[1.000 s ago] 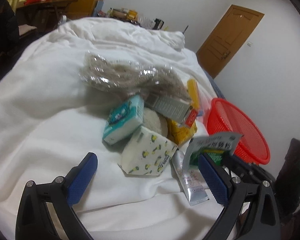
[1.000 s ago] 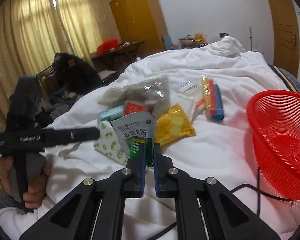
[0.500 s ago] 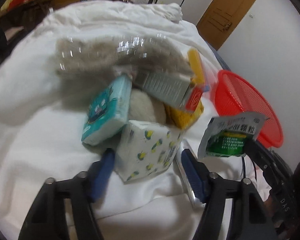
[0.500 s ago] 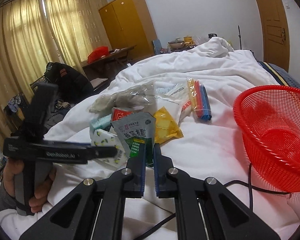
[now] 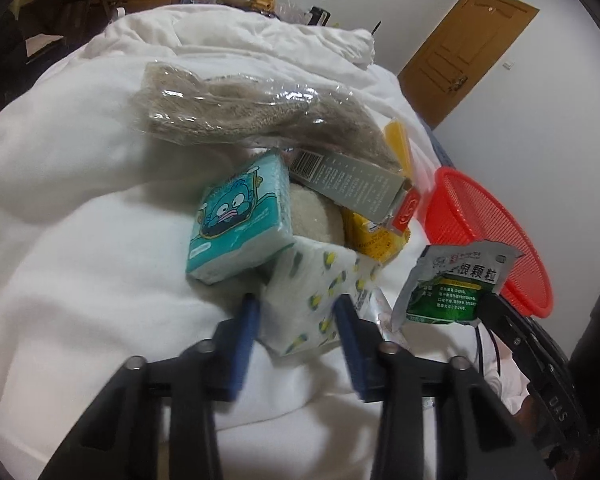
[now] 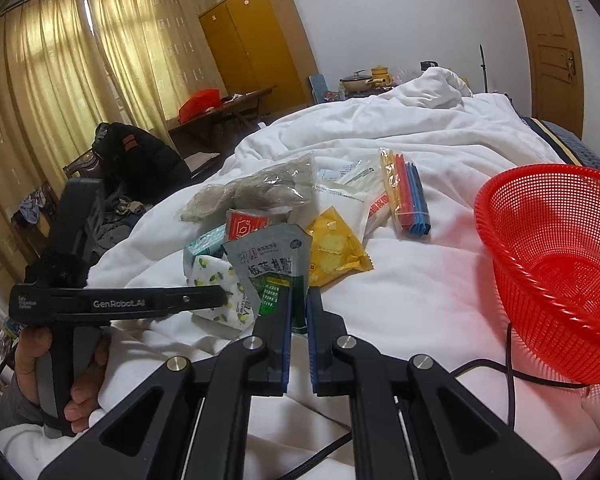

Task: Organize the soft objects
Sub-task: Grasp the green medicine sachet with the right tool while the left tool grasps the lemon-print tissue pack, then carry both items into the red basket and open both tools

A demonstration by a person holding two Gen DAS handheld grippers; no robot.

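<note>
Soft lemon-print tissue pack (image 5: 314,300) between fingers (image 5: 246,330)

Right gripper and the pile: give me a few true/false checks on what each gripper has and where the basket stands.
1. The right gripper is shut on the green sachet. True.
2. The left gripper is wide open over bare quilt. False: its fingers press both sides of the lemon-print tissue pack.
3. The red basket holds several items. False: nothing shows inside it.
4. The teal tissue pack lies against the lemon-print one. True.
5. The yellow packet is in the basket. False: it lies on the quilt in the pile.
</note>
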